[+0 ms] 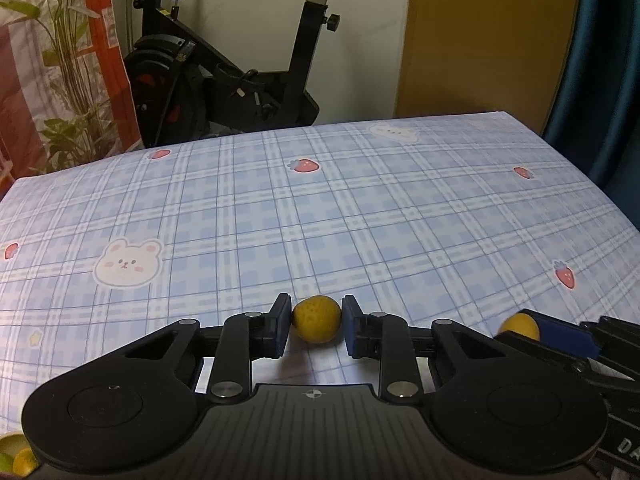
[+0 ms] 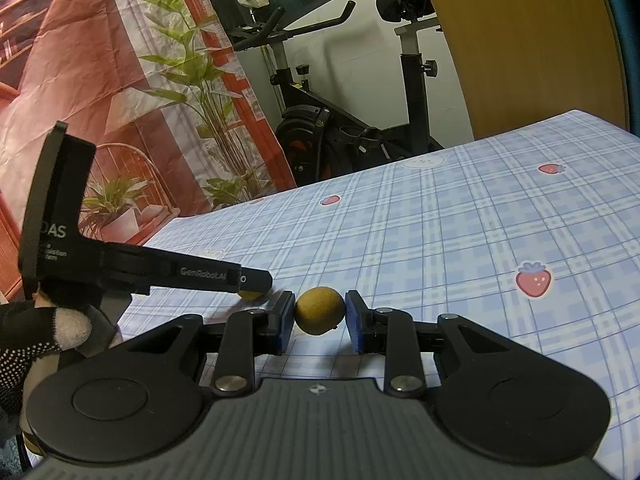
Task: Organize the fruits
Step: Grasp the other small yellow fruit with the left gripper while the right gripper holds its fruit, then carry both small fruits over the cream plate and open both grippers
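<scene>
In the left wrist view my left gripper (image 1: 316, 320) is shut on a small yellow fruit (image 1: 316, 319), both blue pads pressed against its sides, low over the checked tablecloth (image 1: 320, 208). At the right edge of that view the right gripper (image 1: 520, 330) shows with a second yellow fruit (image 1: 519, 327) in it. In the right wrist view my right gripper (image 2: 320, 312) is shut on that darker yellow fruit (image 2: 320, 311). To its left lies the left gripper (image 2: 254, 290), with a sliver of its fruit (image 2: 250, 295) showing under its tip.
A bowl (image 1: 9, 442) with fruit sits at the bottom left corner of the left wrist view. A gloved hand (image 2: 36, 332) holds the left gripper. Beyond the table's far edge stand an exercise bike (image 1: 224, 80), a plant (image 1: 72, 60) and a wooden panel (image 1: 488, 36).
</scene>
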